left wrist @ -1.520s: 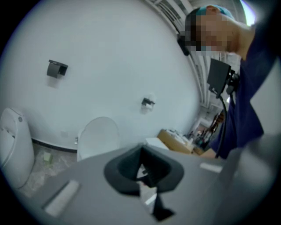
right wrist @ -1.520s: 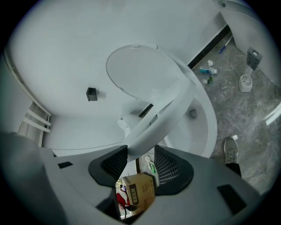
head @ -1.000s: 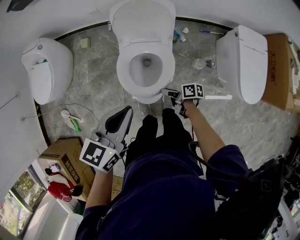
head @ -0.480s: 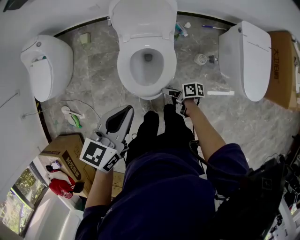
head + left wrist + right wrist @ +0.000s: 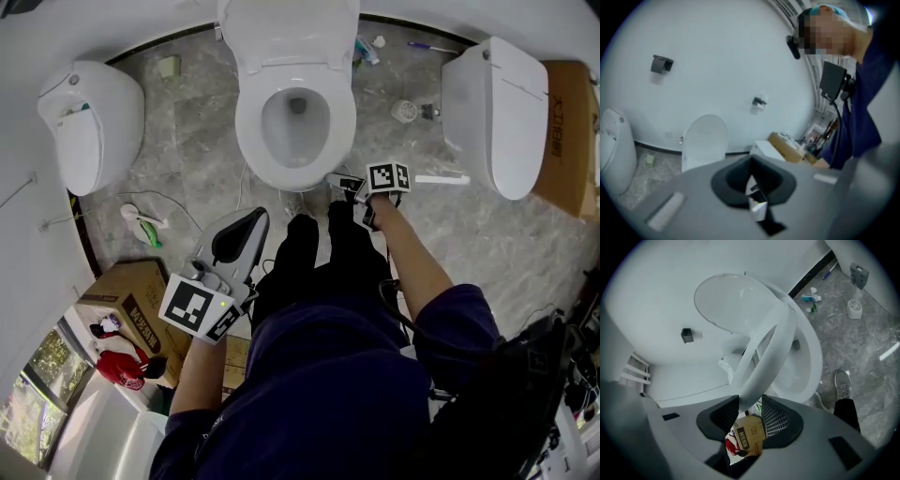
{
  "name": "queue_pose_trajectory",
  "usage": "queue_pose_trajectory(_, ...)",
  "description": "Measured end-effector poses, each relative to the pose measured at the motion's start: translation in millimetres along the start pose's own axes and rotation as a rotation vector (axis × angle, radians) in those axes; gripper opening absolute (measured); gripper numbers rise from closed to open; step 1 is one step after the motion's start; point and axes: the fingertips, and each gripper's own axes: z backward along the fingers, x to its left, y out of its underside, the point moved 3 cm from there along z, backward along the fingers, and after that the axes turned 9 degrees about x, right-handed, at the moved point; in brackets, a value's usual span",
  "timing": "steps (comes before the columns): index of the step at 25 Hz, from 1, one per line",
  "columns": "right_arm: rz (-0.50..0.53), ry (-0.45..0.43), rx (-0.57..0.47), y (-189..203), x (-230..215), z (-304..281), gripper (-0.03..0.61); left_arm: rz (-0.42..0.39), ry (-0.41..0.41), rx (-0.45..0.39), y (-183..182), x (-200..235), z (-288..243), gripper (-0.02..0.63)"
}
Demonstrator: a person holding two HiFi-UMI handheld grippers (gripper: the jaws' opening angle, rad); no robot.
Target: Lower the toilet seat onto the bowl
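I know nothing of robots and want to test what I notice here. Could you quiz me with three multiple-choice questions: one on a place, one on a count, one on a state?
1. Where is the right gripper?
A. at the front of the middle toilet
B. on the cardboard box
C. by the window

2. How many white toilets stand on the floor?
A. one
B. three
C. five

3. How is the middle toilet's seat?
A. lying on the floor
B. fully down
C. raised off the bowl

Answers:
1 A: the right gripper is at that front rim, its jaws closing with the seat between them.
2 B: there is a left toilet, the middle toilet and a right toilet.
3 C: the right gripper view shows the seat tilted up.
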Motion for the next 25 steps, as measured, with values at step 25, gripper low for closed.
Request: queue_pose_trajectory(25,-0.012,0.121,0.099,18.4,-65.0,-31.2,0.147,0.037,0.003,0.092,36.3,21.4,-10.4,0.002)
